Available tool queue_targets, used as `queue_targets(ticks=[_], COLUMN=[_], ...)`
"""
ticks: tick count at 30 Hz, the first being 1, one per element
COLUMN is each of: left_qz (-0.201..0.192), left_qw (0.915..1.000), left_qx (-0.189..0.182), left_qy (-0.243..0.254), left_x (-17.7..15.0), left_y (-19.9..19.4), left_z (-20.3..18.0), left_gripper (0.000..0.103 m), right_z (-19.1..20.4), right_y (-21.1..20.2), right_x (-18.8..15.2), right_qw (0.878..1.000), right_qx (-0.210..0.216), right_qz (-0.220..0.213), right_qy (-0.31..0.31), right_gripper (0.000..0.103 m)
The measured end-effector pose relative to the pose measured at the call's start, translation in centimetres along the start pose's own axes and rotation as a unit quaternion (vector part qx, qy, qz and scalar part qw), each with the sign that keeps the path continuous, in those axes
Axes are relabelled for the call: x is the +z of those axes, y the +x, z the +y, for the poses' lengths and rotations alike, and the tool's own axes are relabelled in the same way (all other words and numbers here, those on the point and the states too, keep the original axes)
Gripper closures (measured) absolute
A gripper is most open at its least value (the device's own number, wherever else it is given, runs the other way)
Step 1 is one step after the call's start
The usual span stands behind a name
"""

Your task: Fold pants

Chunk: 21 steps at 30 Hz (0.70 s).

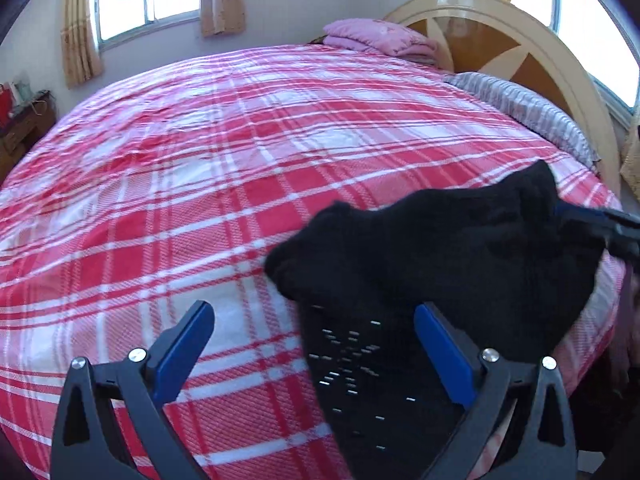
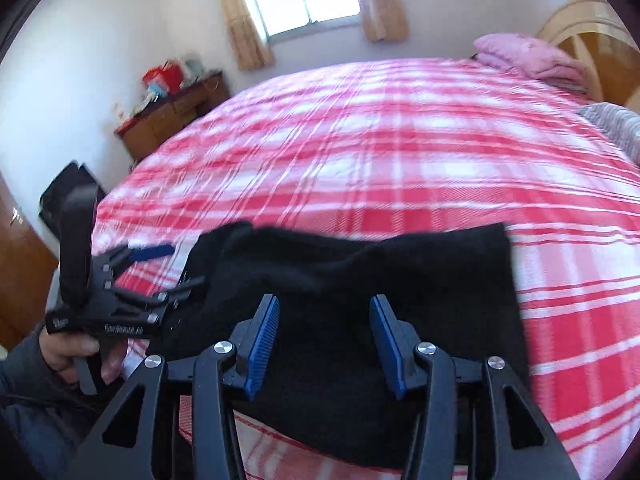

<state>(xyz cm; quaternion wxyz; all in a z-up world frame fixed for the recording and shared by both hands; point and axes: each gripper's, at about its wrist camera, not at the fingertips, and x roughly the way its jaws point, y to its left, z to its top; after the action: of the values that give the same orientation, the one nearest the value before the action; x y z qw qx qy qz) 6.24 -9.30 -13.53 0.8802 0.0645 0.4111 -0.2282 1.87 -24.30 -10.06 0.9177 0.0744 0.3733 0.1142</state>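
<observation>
Black pants point(image 1: 440, 248) lie bunched near the front right edge of a bed with a red and white plaid cover point(image 1: 200, 200). My left gripper point(image 1: 314, 310) hangs wide open above them: its right finger is over the dark cloth, its left finger over the cover, and nothing is gripped. In the right wrist view the pants point(image 2: 360, 264) spread under my right gripper point(image 2: 324, 300), whose blue pads stand apart and press on nothing. The left gripper point(image 2: 168, 270) shows there at the pants' left end, held by a hand point(image 2: 80, 352). The right gripper point(image 1: 600, 224) appears blurred at the pants' right edge.
A folded pink blanket point(image 1: 376, 36) and a grey striped pillow point(image 1: 528, 108) lie by the curved headboard point(image 1: 520, 40). A wooden cabinet point(image 2: 172, 112) with clutter stands beyond the bed's far left corner, with a black bag point(image 2: 68, 192) against the wall. The bed's front edge is close below both grippers.
</observation>
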Motion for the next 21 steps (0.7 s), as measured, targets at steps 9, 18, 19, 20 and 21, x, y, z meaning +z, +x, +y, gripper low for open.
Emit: queue_targets(ticks=[9, 18, 19, 20, 21], left_qz=[0.014, 0.018, 0.023, 0.023, 0.020], left_qw=[0.9988, 0.9968, 0.9958, 0.9947, 0.9939], left_qx=[-0.039, -0.074, -0.083, -0.091, -0.099], left_qy=[-0.025, -0.024, -0.032, -0.042, -0.045], left_x=[-0.5, -0.9, -0.9, -0.9, -0.9], left_y=[0.8, 1.2, 1.5, 1.6, 1.6], left_z=[-0.4, -1.2, -1.0, -0.7, -0.5], left_gripper=[0.001, 0.009, 0.010, 0.010, 0.010], right_z=[-7.7, -9.1, -9.3, -9.3, -9.4], right_y=[-1.3, 0.0, -0.2, -0.3, -0.3], right_x=[-1.1, -1.9, -1.8, -1.9, -1.8], right_qw=[0.995, 0.992, 0.991, 0.991, 0.990], right_qx=[-0.027, 0.007, 0.008, 0.008, 0.009], right_qz=[0.017, 0.044, 0.042, 0.043, 0.046], right_qy=[0.093, 0.122, 0.125, 0.127, 0.130], right_gripper=[0.054, 0.054, 0.054, 0.054, 0.054])
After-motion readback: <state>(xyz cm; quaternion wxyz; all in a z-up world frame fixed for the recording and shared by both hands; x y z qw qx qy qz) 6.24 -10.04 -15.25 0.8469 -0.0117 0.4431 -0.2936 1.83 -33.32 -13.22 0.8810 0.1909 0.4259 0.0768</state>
